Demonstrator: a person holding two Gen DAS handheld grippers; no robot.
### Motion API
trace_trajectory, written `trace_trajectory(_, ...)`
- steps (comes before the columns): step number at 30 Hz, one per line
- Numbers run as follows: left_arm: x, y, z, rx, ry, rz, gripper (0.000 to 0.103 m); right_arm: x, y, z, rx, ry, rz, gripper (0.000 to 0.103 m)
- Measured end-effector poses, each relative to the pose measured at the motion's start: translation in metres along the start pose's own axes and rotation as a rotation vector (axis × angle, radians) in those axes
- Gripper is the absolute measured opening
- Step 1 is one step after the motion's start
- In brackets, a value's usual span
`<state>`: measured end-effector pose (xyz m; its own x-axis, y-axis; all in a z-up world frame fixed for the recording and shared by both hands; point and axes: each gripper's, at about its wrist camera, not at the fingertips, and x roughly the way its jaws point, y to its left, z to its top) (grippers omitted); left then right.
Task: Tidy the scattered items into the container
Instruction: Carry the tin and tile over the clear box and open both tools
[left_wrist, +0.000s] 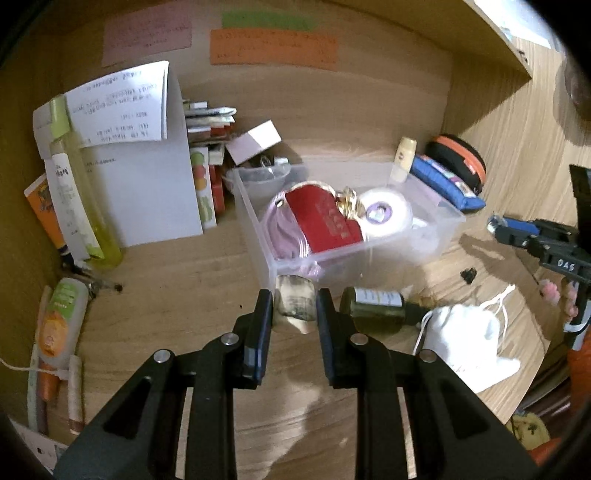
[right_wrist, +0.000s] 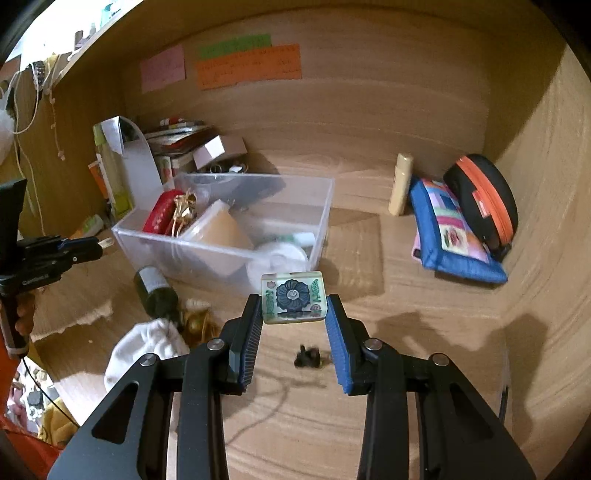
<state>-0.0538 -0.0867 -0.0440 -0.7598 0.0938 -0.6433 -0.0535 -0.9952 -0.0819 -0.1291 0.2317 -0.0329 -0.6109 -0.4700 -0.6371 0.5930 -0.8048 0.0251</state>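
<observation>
Both claws grip something small. My left claw (left_wrist: 294, 308) is nearly closed, its pads pinching a small clear block (left_wrist: 294, 305) edge-on, held clear of the bench (left_wrist: 177, 295) so I can carry it. My right claw (right_wrist: 294, 308) stands a little wider because it grips a clear tile with a dark flower print (right_wrist: 293, 298) across its broad face, squarely between the blue pads (right_wrist: 338, 343).

Under the right claw a small black bit (right_wrist: 307, 358) lies on the bench, not yet tidied. Just to the left of that claw lie a white drawstring pouch (right_wrist: 147, 347) and a dark green bottle (right_wrist: 157, 290) on its side, likely next to go.

Straight ahead of both claws sits the clear container (right_wrist: 221, 236), already holding a red case (left_wrist: 323, 218), a gold bow (right_wrist: 183, 210) and a white roll (left_wrist: 386, 214); I judge both pieces need lifting over its near wall.

Beyond, to the right, a blue pouch (right_wrist: 454, 236) and a black-and-orange case (right_wrist: 480, 206) rest against the side wall.
</observation>
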Motion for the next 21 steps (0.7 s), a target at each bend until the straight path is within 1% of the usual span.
trace_trajectory(4,-0.004,0.003,0.010,-0.017,-0.022,-0.022,0.023,0.005,0.000,0.009,-0.012,-0.005,0.010,0.031)
trace_trajectory(9,0.000,0.002,0.021,-0.011,-0.039,-0.021,0.023,0.016,-0.001,0.017,-0.020,0.002,0.018,0.031)
trace_trajectory(19,0.031,0.006,0.036,-0.020,-0.014,-0.039,0.023,0.048,-0.001,0.030,-0.036,0.043,0.041,0.031)
trace_trajectory(21,0.037,0.007,0.038,-0.024,-0.015,-0.030,0.023,0.054,0.000,0.033,-0.041,0.042,0.039,0.031)
